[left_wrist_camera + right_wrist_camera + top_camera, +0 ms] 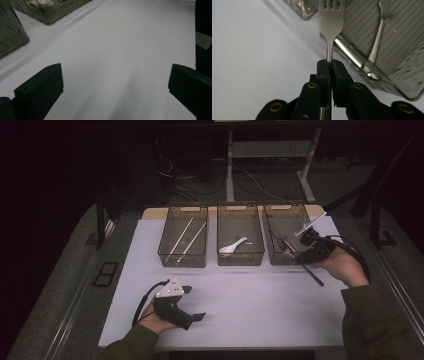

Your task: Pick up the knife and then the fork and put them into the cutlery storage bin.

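Cutlery sorting mostly done; last fork on its way to the right tray.
Right gripper [329, 65] clamps a silver metal fork [331, 17] beside the smoky translucent plastic right tray [286, 256]; left gripper [115, 82] gapes, holding nothing.

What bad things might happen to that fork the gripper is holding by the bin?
The right gripper pinches the fork only on its thin handle, so the fork might swivel or slip out. It is also close to the right bin, so the tines could bump the rim. Cutlery already lies in that bin; a dropped fork may land crooked on it.
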The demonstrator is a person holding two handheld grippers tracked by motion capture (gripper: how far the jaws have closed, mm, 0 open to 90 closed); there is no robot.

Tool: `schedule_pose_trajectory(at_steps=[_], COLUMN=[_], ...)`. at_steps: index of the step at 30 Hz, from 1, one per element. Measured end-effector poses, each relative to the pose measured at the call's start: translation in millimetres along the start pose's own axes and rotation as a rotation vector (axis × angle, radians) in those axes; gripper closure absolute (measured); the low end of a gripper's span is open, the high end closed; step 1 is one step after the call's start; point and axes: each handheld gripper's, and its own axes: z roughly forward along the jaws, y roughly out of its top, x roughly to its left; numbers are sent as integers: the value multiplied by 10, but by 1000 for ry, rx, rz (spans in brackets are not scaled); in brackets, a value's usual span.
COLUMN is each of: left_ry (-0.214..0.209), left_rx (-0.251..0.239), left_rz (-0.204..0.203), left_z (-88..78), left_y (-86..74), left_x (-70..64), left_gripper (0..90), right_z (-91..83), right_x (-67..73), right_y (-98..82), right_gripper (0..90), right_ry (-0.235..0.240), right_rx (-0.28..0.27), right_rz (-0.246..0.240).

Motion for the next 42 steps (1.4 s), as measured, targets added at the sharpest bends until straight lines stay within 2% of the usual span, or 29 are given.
schedule_pose_trajectory(at_steps=[6,13,20,31,38,42], left_ry=[1,0,-1,-7,-12,-13], left_rx=[-2,-1,-2,-11,-15,-22], left_rz=[-3,-1,0,-6,-8,-12], left_z=[0,-2,-4,-2,-4,-2], left_y=[0,2,3,0,-1,0], left_x=[1,-2,0,-1,-5,-9], left_gripper=[0,0,0,0,0,0], right_z=[-74,-145,-155,69,233,323], right_x=[-128,-334,-551,-872,-948,-961], right_y=[110,312,527,761,798,788], right_gripper=[848,848,848,848,848,848], right_ry=[-3,-38,-69,-93,-105,-88], right_rx=[-23,-32,-51,-67,-84,-79], right_rz=[23,36,90,196,223,232])
